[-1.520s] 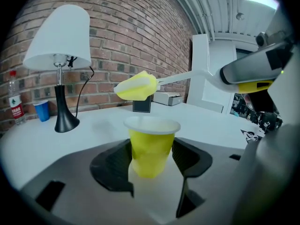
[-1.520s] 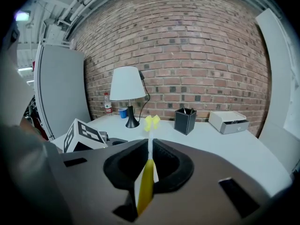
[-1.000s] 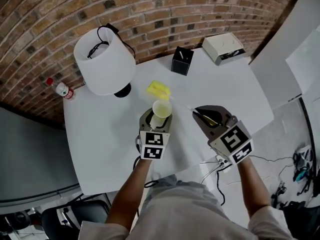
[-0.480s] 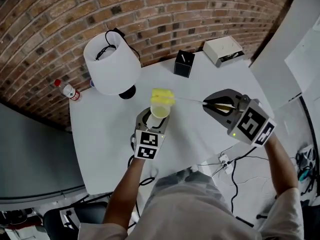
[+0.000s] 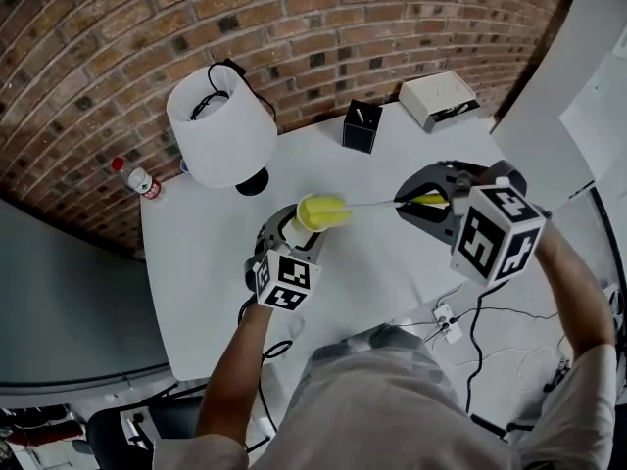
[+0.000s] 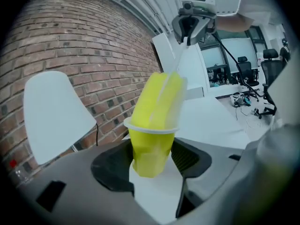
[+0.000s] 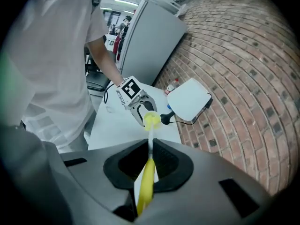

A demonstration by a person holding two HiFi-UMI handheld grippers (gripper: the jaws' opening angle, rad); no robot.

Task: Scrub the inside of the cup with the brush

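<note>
A translucent plastic cup (image 5: pixel 303 219) is tilted toward the right, with my left gripper (image 5: pixel 294 231) shut on its lower body. In the left gripper view the cup (image 6: pixel 150 146) looks yellow because the brush's yellow sponge head (image 6: pixel 158 100) is pushed into its mouth. The sponge head (image 5: pixel 324 211) sticks partly out of the rim. A thin clear shaft (image 5: pixel 372 204) runs right to the yellow handle (image 5: pixel 427 200), on which my right gripper (image 5: pixel 423 201) is shut. The right gripper view looks along the handle (image 7: pixel 146 184) to the cup (image 7: pixel 151 120) and the left gripper (image 7: pixel 137 108).
On the white table (image 5: pixel 392 262) stand a white lamp (image 5: pixel 217 125) at the back left, a black box (image 5: pixel 361 125) and a white box (image 5: pixel 438 96) at the back. A small bottle (image 5: pixel 137 177) stands at the far left edge. Cables hang off the near edge.
The right gripper has lifted the brush off the table, swung right and up, and pushed the sponge head into the cup. The left gripper has tilted the cup toward it.
</note>
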